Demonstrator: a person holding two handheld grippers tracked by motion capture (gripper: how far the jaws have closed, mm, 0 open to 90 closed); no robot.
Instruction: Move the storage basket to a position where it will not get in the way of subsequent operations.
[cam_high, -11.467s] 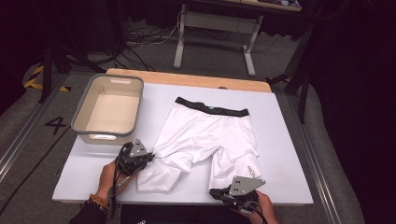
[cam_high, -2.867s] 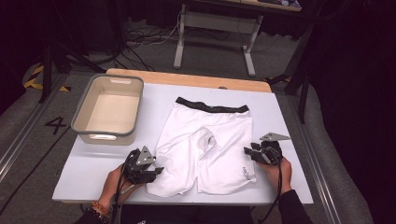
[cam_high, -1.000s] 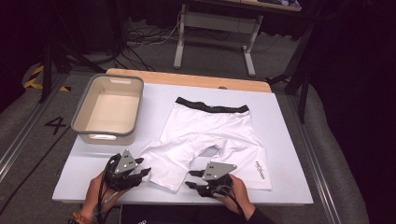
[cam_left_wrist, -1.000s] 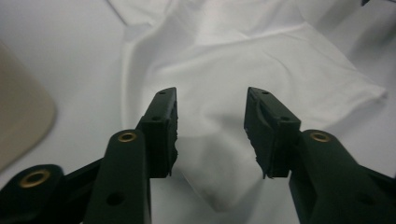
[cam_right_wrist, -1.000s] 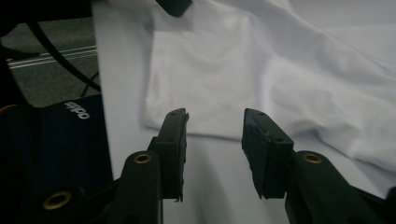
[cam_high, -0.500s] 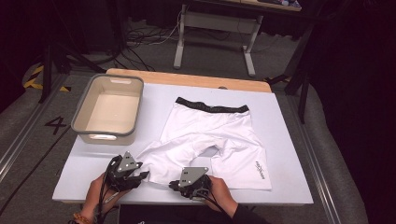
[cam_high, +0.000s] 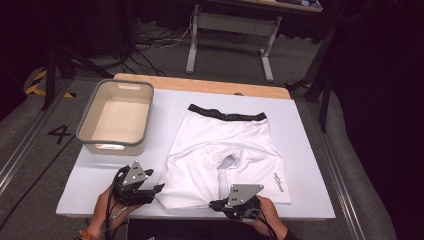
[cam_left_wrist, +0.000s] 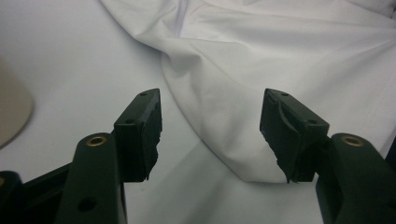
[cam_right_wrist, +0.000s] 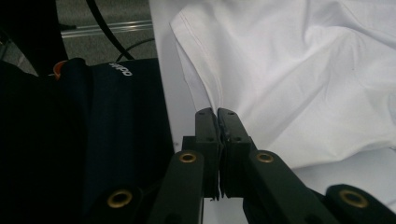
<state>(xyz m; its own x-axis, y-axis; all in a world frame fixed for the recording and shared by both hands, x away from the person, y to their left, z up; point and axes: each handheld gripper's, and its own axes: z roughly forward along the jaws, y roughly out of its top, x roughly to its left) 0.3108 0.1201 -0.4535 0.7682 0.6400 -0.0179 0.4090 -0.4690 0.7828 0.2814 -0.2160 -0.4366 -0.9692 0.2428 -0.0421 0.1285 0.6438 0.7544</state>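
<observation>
Working on the white shorts (cam_high: 225, 150), spread flat near the middle of the table (cam_high: 310, 130), just right of the grey bin (cam_high: 85, 135) and apart from it.

Pinching the near hem of the shorts with the right gripper (cam_high: 216, 205): jaws pressed together, and in the right gripper view (cam_right_wrist: 217, 112) the stitched edge runs straight into their tips. Probably gripping there to keep the leg cloth pulled over and to stop it from sliding back.

Letting go with the left gripper (cam_high: 157, 189): jaws spread, having just been opening. In the left gripper view (cam_left_wrist: 210, 100), a rounded folded corner of the cloth between the jaws but not pressed by them, lying loose on the table. Likely released because this corner already sits where wanted.

Pointing the black waistband (cam_high: 227, 114) toward the far edge of the table and the leg openings toward the person. Long axis therefore from far to near, waistband to hems, leaning only a little to the side. Wrinkled around the crotch, smoother on the right leg.
</observation>
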